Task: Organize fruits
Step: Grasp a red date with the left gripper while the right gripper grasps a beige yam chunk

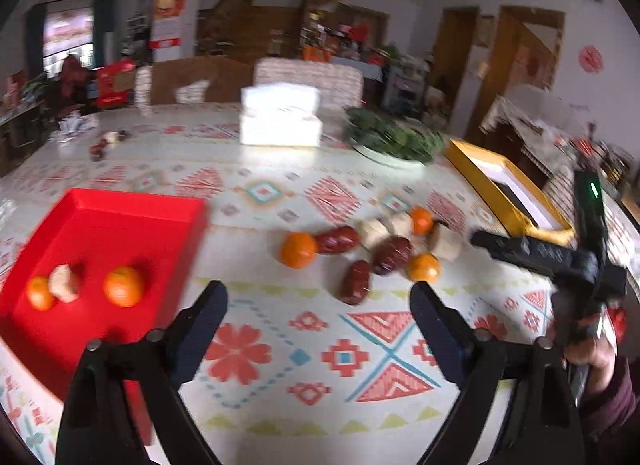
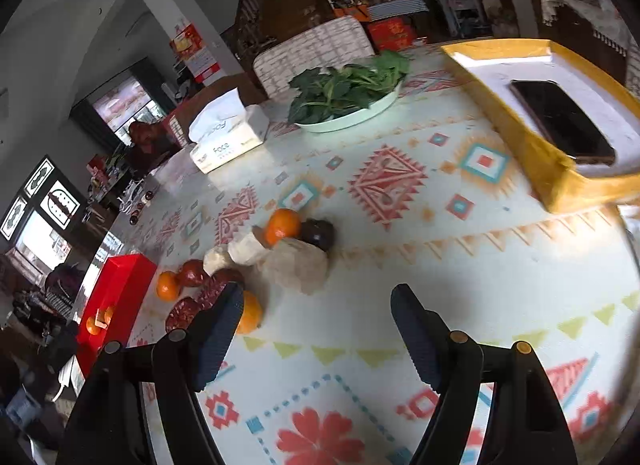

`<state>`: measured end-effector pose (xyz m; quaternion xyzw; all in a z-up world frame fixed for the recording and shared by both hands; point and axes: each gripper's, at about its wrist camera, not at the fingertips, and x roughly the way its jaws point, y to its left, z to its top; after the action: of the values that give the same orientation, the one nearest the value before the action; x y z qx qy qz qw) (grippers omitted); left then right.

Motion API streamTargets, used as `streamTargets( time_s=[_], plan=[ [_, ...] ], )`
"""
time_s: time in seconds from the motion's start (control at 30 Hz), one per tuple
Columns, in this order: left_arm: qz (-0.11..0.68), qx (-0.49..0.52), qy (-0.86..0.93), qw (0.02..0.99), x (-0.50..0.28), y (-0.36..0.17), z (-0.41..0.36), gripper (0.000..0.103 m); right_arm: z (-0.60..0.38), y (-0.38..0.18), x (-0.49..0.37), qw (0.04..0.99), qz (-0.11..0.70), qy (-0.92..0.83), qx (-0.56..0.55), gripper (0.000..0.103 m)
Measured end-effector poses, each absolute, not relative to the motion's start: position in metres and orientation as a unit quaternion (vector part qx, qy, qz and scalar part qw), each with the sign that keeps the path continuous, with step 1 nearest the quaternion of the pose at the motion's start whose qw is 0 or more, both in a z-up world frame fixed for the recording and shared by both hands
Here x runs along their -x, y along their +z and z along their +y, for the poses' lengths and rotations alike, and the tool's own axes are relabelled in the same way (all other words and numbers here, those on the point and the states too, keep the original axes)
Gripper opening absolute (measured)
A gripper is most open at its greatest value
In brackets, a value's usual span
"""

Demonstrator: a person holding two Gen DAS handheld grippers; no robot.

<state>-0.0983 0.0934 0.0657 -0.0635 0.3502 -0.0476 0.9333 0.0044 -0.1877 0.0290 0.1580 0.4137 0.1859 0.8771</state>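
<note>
A red tray (image 1: 120,209) lies at the left with two oranges (image 1: 123,285) and a pale chunk (image 1: 64,283) in it. Loose on the patterned cloth are several fruits: an orange (image 1: 297,249), red dates (image 1: 355,281), pale chunks (image 1: 372,232) and more oranges (image 1: 424,267). My left gripper (image 1: 319,292) is open and empty, just short of the pile. My right gripper (image 2: 320,296) is open too, with bare cloth between its fingers. The pile is ahead and to its left: an orange (image 2: 283,227), a big pale chunk (image 2: 300,265), and an orange (image 2: 250,317) partly behind the left finger.
A tissue box (image 1: 280,121) and a plate of greens (image 2: 348,105) stand at the back of the table. A yellow box (image 2: 532,153) holding a dark phone (image 2: 560,121) sits at the right. A hand (image 1: 596,361) carries the right gripper's black frame (image 1: 560,257).
</note>
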Motion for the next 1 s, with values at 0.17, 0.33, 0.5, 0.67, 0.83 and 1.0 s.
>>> streamTargets(
  time_s=[0.17,0.33,0.5,0.67,0.83,1.0],
  plan=[
    [0.371,0.033,-0.076,0.925,0.077,0.051,0.072,0.078,-0.173,0.028,-0.022,0.872,0.423,0.191,-0.156,0.081],
    [0.394,0.008,-0.099,0.914,0.053,0.036,0.057,0.063,-0.159,0.024,-0.032,0.87,0.431,0.187,-0.151,0.077],
    [0.414,-0.001,-0.101,0.905,0.035,0.022,0.051,0.053,-0.154,0.018,-0.035,0.868,0.438,0.183,-0.144,0.068],
    [0.425,-0.007,-0.097,0.9,0.025,0.013,0.047,0.051,-0.155,0.013,-0.038,0.866,0.442,0.182,-0.146,0.065],
    [0.436,-0.003,-0.103,0.894,0.023,0.009,0.045,0.026,-0.154,0.01,-0.039,0.867,0.443,0.177,-0.142,0.059],
    [0.424,0.004,-0.105,0.9,0.03,0.018,0.045,0.026,-0.152,0.009,-0.04,0.868,0.443,0.177,-0.137,0.046]
  ],
)
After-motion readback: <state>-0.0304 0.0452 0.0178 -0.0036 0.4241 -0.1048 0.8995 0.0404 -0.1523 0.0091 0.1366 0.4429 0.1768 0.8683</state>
